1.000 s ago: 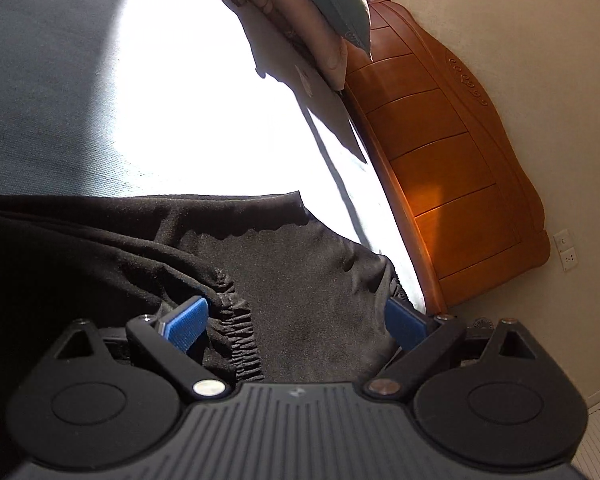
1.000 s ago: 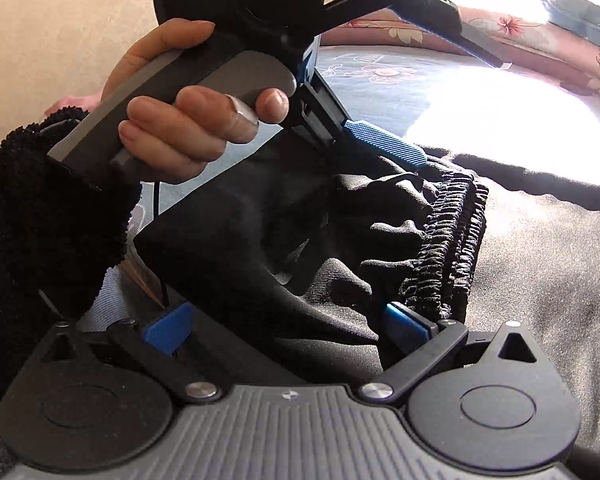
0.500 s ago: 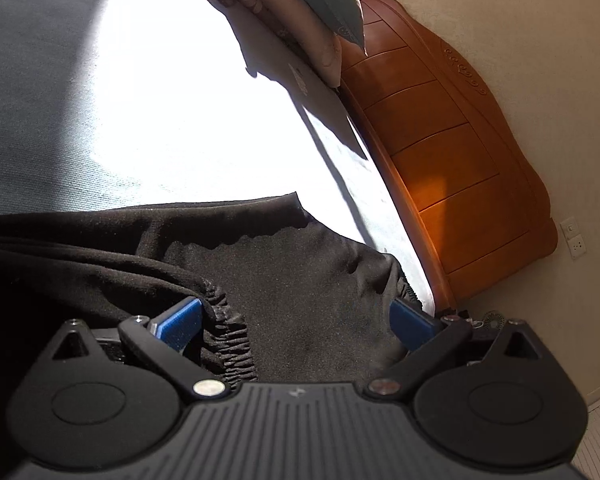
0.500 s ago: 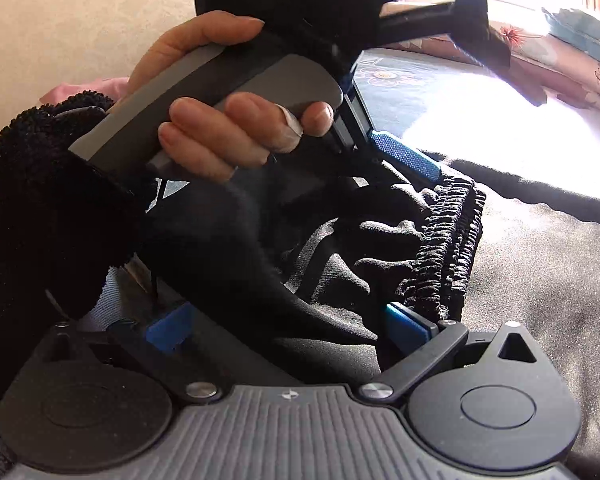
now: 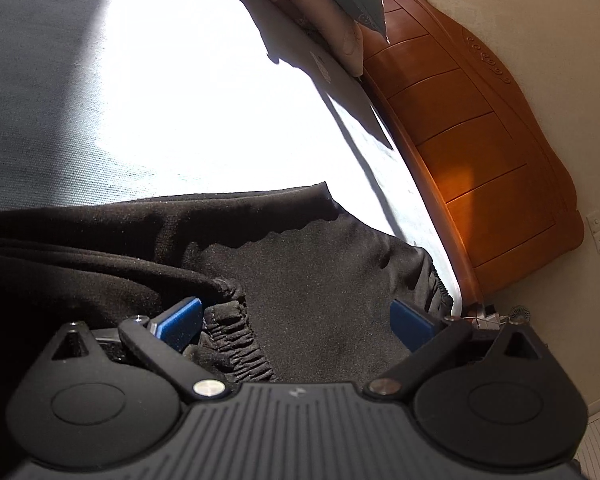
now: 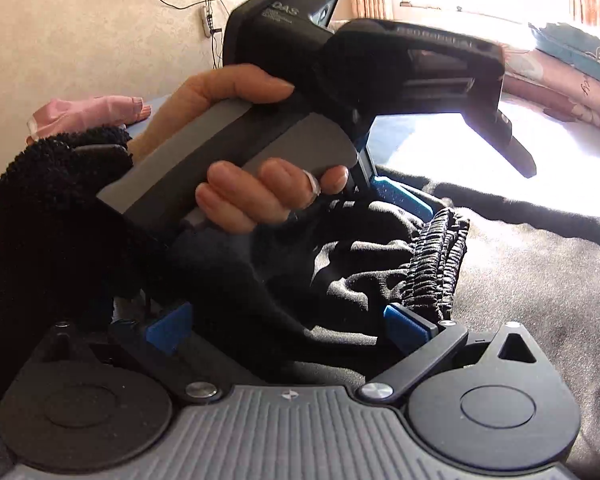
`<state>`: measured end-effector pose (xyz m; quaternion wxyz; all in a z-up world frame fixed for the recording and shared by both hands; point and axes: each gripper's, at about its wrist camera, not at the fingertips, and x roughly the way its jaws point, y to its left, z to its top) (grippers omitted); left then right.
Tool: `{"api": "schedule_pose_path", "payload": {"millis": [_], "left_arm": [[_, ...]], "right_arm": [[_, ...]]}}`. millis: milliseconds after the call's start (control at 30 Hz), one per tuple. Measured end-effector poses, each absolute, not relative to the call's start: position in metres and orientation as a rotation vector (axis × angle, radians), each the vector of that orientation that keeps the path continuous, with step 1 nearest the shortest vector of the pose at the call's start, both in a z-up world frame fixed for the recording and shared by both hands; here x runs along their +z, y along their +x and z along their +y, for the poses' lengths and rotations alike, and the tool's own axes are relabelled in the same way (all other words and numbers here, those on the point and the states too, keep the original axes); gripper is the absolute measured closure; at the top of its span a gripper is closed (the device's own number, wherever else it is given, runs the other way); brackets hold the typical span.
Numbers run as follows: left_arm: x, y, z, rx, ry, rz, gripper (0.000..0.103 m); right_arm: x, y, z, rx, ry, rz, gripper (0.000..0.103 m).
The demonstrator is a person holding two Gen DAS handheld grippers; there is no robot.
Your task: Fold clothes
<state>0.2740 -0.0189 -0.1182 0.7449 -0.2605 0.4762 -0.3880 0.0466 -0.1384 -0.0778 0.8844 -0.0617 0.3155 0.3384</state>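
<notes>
Right gripper (image 6: 290, 328): 2 blue pads spread wide, straddling bunched black pants (image 6: 500, 280) with nothing pinched. Left gripper (image 5: 296, 320), in 1 hand (image 6: 236, 152): also wide, over the 1 garment on the bed (image 5: 80, 100). 2 pillows (image 5: 340, 8) by 1 headboard (image 5: 480, 140).

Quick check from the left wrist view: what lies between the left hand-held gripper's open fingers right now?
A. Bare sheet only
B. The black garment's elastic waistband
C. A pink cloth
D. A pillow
B: the left hand-held gripper straddles the black garment's gathered elastic waistband, blue pads spread wide.
</notes>
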Motion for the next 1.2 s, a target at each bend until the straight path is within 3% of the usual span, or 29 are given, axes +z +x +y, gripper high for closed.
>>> {"api": "schedule_pose_path", "payload": {"millis": [233,633,900,1000,1067,1200], "left_arm": [[-0.11,0.271,-0.01,-0.867,-0.59,1.007,0.004],[-0.088,0.26,0.064,-0.838,-0.738,0.813,0.004],[-0.087,0.262,0.076,-0.805,-0.761,0.794,0.004],[-0.088,0.263,0.071,-0.798,-0.737,0.809,0.004],[-0.089,0.263,0.07,-0.795,-0.73,0.814,0.004],[-0.09,0.263,0.07,-0.788,-0.727,0.818,0.004]], "right_arm": [[-0.076,0.064,-0.143,0.605,-0.173,0.644,0.0],[-0.092,0.105,-0.197,0.635,0.197,0.73,0.002],[-0.081,0.119,-0.191,0.67,0.173,0.681,0.002],[-0.079,0.135,-0.186,0.663,0.143,0.683,0.011],[-0.082,0.148,-0.182,0.657,0.144,0.704,0.023],[-0.092,0.164,-0.178,0.609,0.168,0.746,0.024]]}}
